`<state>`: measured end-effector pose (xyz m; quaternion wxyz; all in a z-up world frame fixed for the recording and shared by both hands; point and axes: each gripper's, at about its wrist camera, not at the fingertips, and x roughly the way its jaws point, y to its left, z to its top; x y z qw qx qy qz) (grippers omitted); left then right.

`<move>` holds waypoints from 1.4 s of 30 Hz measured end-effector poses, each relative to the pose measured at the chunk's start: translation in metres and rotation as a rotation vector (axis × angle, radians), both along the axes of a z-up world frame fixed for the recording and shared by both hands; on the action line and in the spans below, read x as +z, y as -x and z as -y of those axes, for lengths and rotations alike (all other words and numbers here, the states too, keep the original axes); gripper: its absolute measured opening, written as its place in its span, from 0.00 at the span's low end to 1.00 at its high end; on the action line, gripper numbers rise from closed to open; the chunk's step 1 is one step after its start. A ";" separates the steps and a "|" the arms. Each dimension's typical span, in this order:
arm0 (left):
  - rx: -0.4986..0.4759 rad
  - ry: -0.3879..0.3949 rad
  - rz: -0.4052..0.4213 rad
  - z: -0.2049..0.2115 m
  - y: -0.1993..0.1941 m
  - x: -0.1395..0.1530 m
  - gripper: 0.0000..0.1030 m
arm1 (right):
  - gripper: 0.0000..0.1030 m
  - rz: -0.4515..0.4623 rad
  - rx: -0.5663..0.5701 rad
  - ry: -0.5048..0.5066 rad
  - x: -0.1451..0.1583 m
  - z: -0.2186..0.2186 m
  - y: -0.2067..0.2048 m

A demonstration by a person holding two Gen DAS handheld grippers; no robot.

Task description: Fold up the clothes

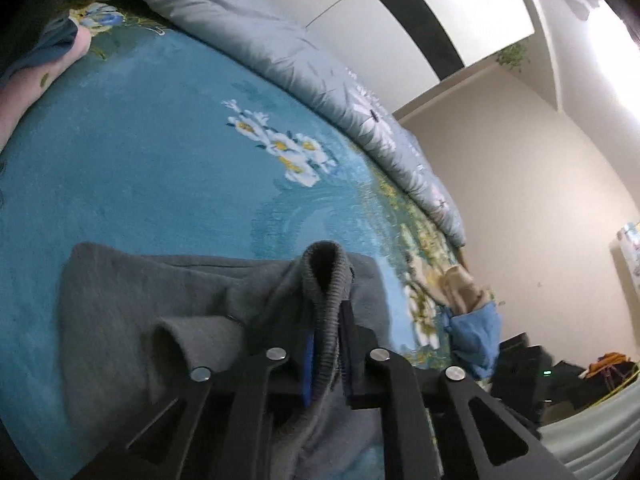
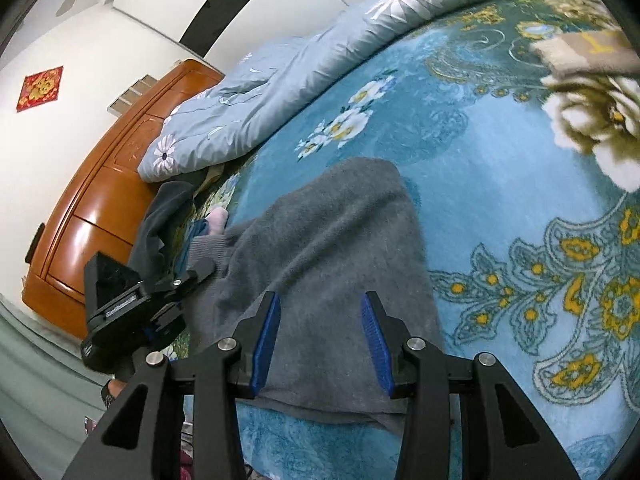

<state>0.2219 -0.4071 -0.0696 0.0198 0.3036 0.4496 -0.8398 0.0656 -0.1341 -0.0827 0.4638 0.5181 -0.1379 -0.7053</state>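
Note:
A grey knit sweater (image 2: pixel 332 240) lies folded on the blue floral blanket (image 2: pixel 480 160) of a bed. In the left wrist view my left gripper (image 1: pixel 326 320) is shut on the sweater's ribbed cuff (image 1: pixel 324 276), which stands up between the fingers, with the grey body (image 1: pixel 132 296) spread behind it. In the right wrist view my right gripper (image 2: pixel 320 312) hovers open over the near edge of the sweater, blue pads (image 2: pixel 266 336) apart and nothing between them. The left gripper's body (image 2: pixel 132 308) shows at the sweater's left edge.
A grey-blue floral quilt (image 2: pixel 280 80) is bunched along the far side of the bed. Other clothes lie at the bed's ends: a dark garment and pink piece (image 2: pixel 218 216), a blue and beige heap (image 1: pixel 472 308). A wooden headboard (image 2: pixel 100 208) stands at the left.

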 end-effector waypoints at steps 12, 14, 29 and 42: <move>0.160 -0.107 0.018 0.029 -0.065 -0.022 0.08 | 0.42 -0.015 0.000 0.015 -0.001 -0.012 0.006; 0.187 -0.124 0.071 0.032 -0.065 -0.043 0.09 | 0.42 -0.004 0.004 0.007 -0.005 -0.011 0.006; 0.137 -0.099 0.143 0.012 -0.075 -0.045 0.53 | 0.55 -0.262 0.244 -0.129 0.006 0.045 -0.025; 0.110 -0.232 0.069 0.009 -0.076 -0.058 0.60 | 0.61 -0.253 0.278 -0.191 -0.022 0.049 -0.025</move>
